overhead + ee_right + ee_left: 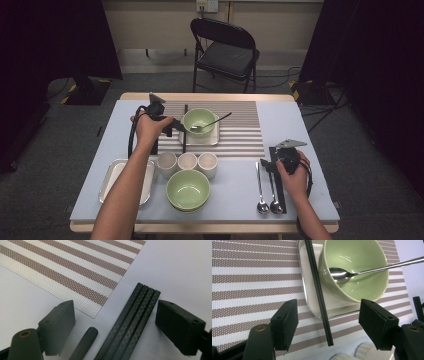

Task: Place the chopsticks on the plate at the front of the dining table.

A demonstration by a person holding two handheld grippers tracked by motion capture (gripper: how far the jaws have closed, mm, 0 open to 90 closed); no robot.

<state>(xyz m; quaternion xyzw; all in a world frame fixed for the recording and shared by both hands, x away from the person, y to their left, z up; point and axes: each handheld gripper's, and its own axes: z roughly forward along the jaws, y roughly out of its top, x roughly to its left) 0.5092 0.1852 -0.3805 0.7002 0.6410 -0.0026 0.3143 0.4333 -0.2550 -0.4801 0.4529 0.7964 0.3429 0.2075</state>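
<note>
**Loose chopstick beside a tippable bowl**

The left gripper (328,322) hovers with its jaws spread wide and nothing clamped; a slim black chopstick (319,292) lies between them, touching neither pad, its far end pointing toward 12 o'clock past the small white tray (312,300). The glossy green bowl (357,267) on that tray leans, and a polished metal spoon (342,273) rests inside, its handle jutting toward 2 o'clock. A careless sweep could nudge the bowl or flick the spoon out. The woven striped mat (249,282) offers some grip.

The right gripper (115,322) also stands open over a bundle of carbon-weave chopsticks (132,322), at 4 o'clock on the smooth table (235,190); closing there could scatter them.
</note>
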